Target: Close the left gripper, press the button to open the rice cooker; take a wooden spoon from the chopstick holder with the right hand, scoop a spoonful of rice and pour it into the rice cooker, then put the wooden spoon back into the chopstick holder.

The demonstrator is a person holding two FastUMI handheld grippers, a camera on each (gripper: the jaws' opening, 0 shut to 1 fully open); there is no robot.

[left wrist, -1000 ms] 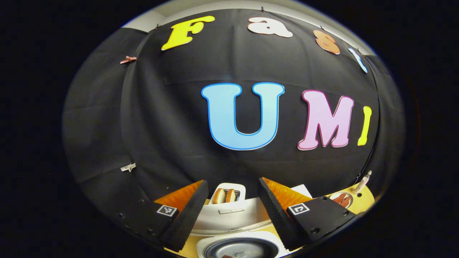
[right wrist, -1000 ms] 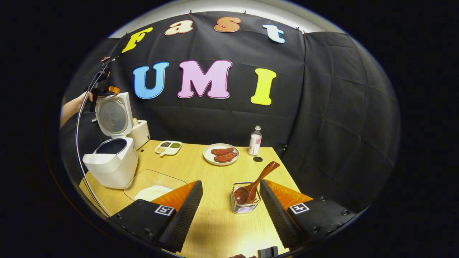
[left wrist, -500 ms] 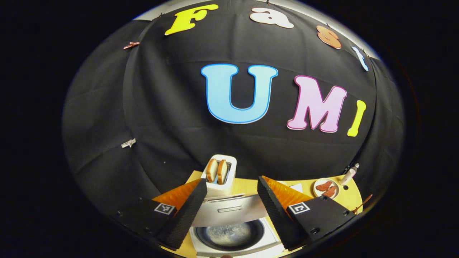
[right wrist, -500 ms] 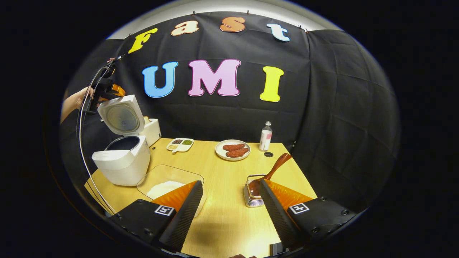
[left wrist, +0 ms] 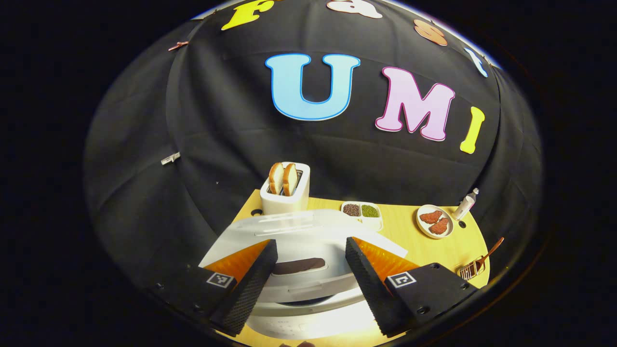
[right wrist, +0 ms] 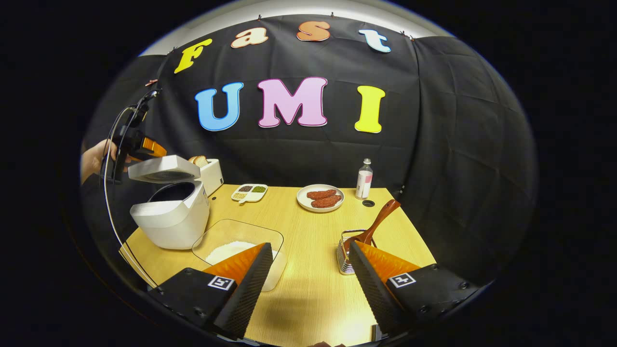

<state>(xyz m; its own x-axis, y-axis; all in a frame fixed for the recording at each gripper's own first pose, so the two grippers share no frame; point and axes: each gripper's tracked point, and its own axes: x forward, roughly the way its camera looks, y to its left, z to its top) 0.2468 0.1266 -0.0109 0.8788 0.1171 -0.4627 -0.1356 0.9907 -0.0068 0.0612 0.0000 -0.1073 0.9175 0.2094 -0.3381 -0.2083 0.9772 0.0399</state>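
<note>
In the left gripper view, the left gripper (left wrist: 308, 279) hung with its fingers spread apart and empty, just above the rice cooker (left wrist: 308, 294). The cooker's lid (left wrist: 299, 226) lay tilted, partly lowered over the pot. A toaster (left wrist: 284, 193) stood behind it on the tabletop (left wrist: 409, 241). Far off to the right sat the chopstick holder (left wrist: 470, 272) with the wooden spoon (left wrist: 489, 250) leaning out of it.

In the right gripper view, the right gripper (right wrist: 308, 284) was also spread wide and held nothing. The chopstick holder (right wrist: 344, 253) stood just ahead of its right finger (right wrist: 373, 284), partly hidden by it. The wooden spoon (right wrist: 378, 221) rose from the holder with its handle slanting up and away to the right, so its long axis ran diagonally. The right gripper was clearly the nearer one to it. A clear dish of rice (right wrist: 231, 248) lay ahead of the left finger, with the rice cooker (right wrist: 171, 219) beyond it to the left, its lid (right wrist: 161, 168) hanging half-open beneath the other gripper (right wrist: 140, 147) and a hand (right wrist: 94, 159).
</note>
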